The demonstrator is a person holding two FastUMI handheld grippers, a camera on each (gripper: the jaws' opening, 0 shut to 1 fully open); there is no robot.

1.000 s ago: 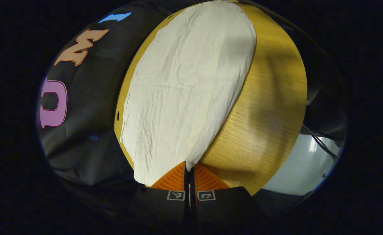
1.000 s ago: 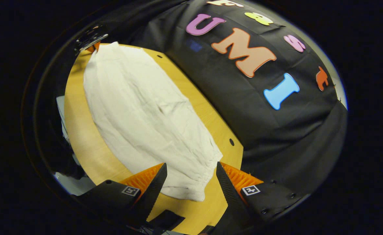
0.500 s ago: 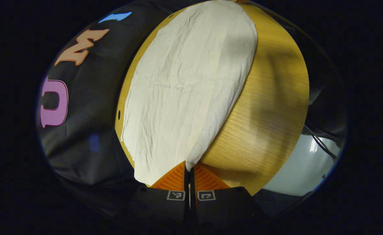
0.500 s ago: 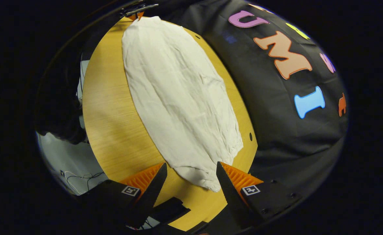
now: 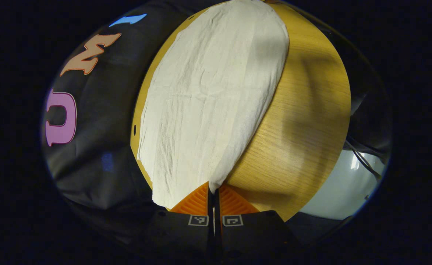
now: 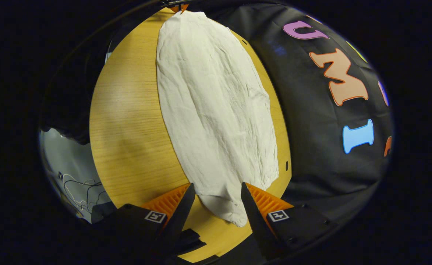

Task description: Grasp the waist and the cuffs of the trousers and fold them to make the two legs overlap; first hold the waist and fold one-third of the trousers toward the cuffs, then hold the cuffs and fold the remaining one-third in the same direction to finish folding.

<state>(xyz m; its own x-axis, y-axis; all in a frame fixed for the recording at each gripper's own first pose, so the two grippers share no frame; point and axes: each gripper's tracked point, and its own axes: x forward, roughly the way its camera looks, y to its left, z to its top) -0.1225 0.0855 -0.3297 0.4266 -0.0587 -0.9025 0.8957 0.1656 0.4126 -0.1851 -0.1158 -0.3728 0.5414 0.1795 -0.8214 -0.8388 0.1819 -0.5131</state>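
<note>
My right gripper (image 6: 216,191) stands spread, one corner of the trousers (image 6: 216,110) lying between my fingers (image 6: 173,200) on the table (image 6: 127,129), untouched.

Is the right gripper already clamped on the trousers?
No, the right gripper is open, with its fingers either side of the trousers.

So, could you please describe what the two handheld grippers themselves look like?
The left gripper and the right gripper look alike: wedge-shaped jaws with ribbed inner faces, mounted on dark blocky bodies. Each body block carries a small square black-and-white marker. No cable or sleeve is visible on either.
</note>
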